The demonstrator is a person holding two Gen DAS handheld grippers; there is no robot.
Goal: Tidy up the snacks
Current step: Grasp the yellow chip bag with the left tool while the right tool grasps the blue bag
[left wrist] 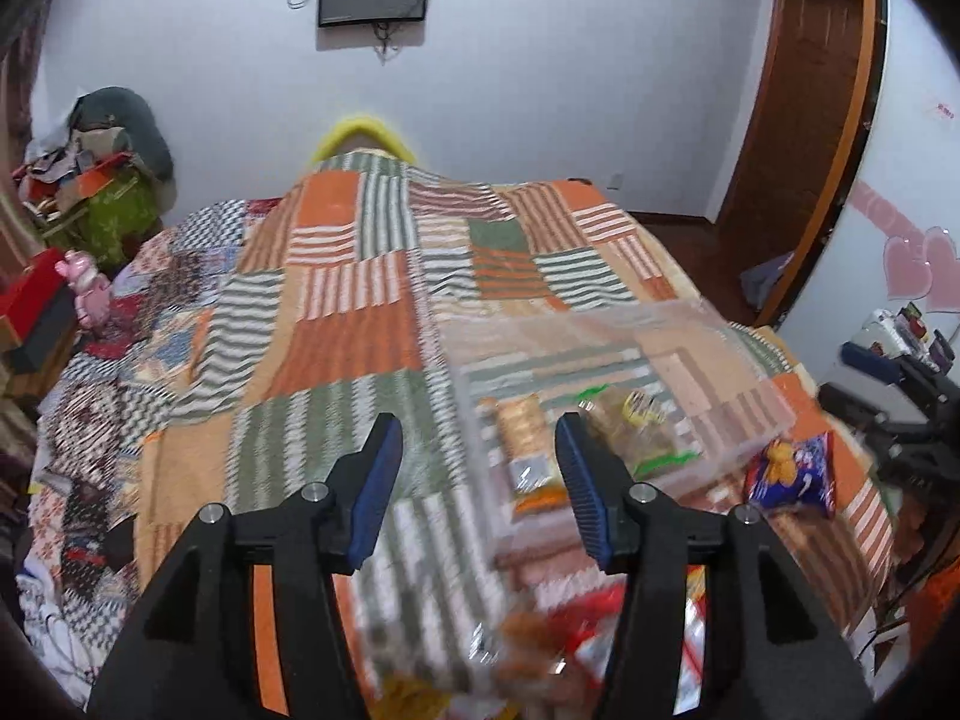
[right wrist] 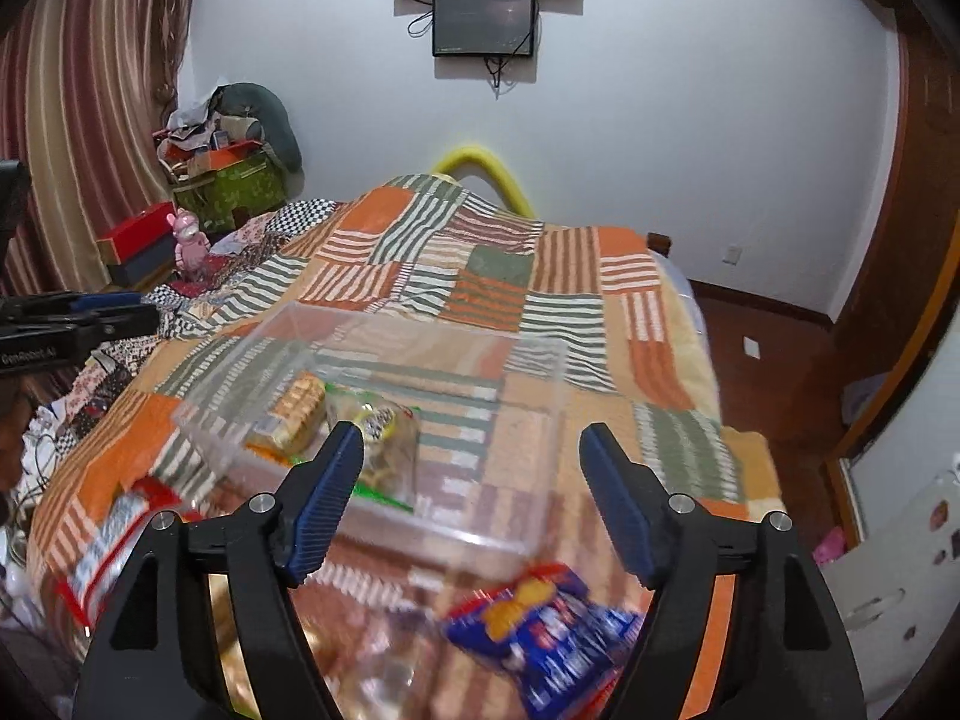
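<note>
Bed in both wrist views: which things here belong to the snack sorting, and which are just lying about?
Job:
- clear plastic bin
- cracker pack and clear snack bag inside it
- blue snack bag outside it
- red-and-white snack bag

Lying about:
- patchwork blanket
- pink toy
- red box
- wall screen

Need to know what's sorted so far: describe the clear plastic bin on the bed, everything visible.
The clear plastic bin is a shallow, lidless, see-through rectangular box resting flat on the patchwork blanket. Two wrapped snacks lie at its left end, a biscuit pack and a clear bag; the rest looks empty. Neither gripper touches it. A blue packet lies outside, nearer the camera.
</note>
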